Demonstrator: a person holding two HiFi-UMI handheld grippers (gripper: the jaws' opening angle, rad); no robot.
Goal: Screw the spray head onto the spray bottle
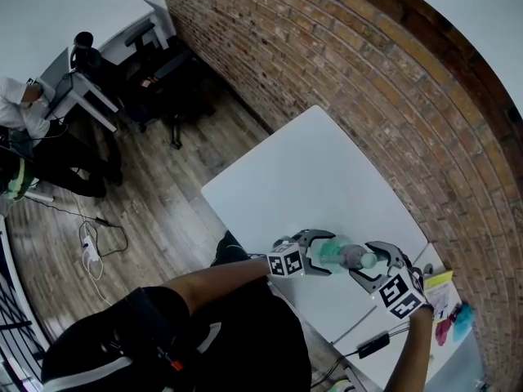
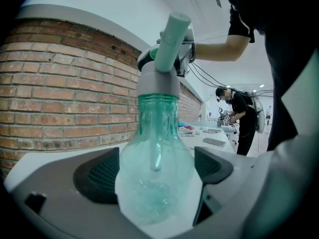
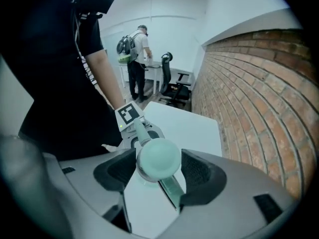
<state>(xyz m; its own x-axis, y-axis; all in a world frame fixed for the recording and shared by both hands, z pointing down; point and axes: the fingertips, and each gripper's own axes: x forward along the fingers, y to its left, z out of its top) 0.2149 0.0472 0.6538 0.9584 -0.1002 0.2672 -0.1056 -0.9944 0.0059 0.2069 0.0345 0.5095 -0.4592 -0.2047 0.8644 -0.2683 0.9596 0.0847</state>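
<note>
A pale green see-through spray bottle [image 1: 330, 254] is held above the white table [image 1: 319, 178], lying roughly level between my two grippers. My left gripper [image 1: 324, 253] is shut on its belly; in the left gripper view the bottle [image 2: 152, 173] fills the gap between the pads, with a grey collar [image 2: 158, 86] on its neck and the pale green spray head [image 2: 172, 34] above. My right gripper [image 1: 368, 262] is shut on the spray head [image 1: 359, 258]. In the right gripper view the head's round end [image 3: 159, 158] sits between the pads, and the left gripper's marker cube [image 3: 130, 114] lies beyond.
A brick wall [image 1: 368, 80] runs along the table's far side. Yellow, pink and blue items [image 1: 451, 317] lie at the table's right end, a black device [image 1: 372, 343] at its near edge. Office chairs [image 1: 163, 76] and a seated person [image 1: 20, 109] are at the far left.
</note>
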